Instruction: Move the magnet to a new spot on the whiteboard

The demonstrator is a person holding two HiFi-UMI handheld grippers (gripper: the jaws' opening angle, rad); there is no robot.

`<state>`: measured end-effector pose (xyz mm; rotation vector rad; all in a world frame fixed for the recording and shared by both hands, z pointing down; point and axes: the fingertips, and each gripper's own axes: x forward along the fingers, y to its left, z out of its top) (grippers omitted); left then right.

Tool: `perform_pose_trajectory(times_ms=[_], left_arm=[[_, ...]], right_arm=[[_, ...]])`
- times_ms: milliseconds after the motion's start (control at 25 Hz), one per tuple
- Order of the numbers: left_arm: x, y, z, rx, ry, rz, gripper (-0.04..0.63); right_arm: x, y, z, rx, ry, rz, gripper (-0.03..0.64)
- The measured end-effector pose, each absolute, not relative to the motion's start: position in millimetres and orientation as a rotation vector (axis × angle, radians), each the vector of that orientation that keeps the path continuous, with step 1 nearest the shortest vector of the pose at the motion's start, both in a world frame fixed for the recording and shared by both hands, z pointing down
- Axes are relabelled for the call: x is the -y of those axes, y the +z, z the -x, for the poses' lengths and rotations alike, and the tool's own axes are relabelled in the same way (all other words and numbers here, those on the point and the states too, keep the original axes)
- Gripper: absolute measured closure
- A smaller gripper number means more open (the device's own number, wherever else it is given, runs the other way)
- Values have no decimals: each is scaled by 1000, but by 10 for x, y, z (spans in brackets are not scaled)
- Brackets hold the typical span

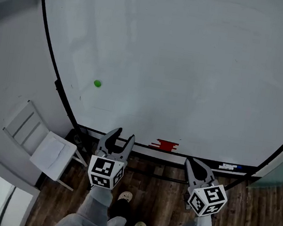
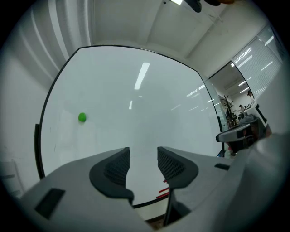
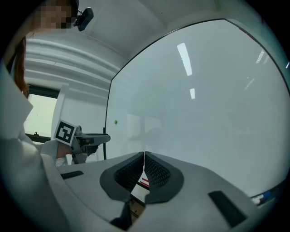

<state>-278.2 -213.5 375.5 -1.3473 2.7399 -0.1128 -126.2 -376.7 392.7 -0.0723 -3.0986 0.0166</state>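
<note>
A small round green magnet [image 1: 97, 83] sticks to the whiteboard [image 1: 190, 64] near its left edge; it also shows in the left gripper view as the green magnet [image 2: 82, 117] and, tiny, in the right gripper view as the magnet [image 3: 116, 122]. My left gripper [image 1: 122, 135] is open and empty, held below the board's bottom edge, well down and right of the magnet. My right gripper [image 1: 193, 164] hangs lower at the right, jaws together with nothing between them. The left gripper [image 2: 142, 156] points at the board's lower part.
A red eraser [image 1: 166, 145] and a marker [image 1: 228, 166] lie on the board's bottom ledge. A white chair [image 1: 38, 140] stands at the left by the board's leg. The floor is dark wood. The person's feet [image 1: 125, 196] are below the grippers.
</note>
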Motion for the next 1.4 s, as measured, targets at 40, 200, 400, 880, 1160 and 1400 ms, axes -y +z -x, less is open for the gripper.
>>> perform_pose_trajectory(times_ms=[40,200,400,880,1160,1400], left_arm=[[2172,3819,2737,-2739,-106,1375,408],[2270,4049,2566,-2745,-53,1472,408],[2366,4334,2339,-2739,9,1615,410],[2480,4790,1888,-2625,135,1978,558],[2427,4943,1879,-2651,116,1933,584],[2426,5053,1826,-2638,61,1983,586]], right_arm=[[3773,3972,1237,3093,19,56,588],[3753,4117,1151,3069,-7,7,588],[3703,4294,1049,3039,-5,-33,588],[3663,4718,904,2996,103,-117,588],[3641,4864,849,2965,180,-132,588],[3660,4909,829,2948,199,-118,589]])
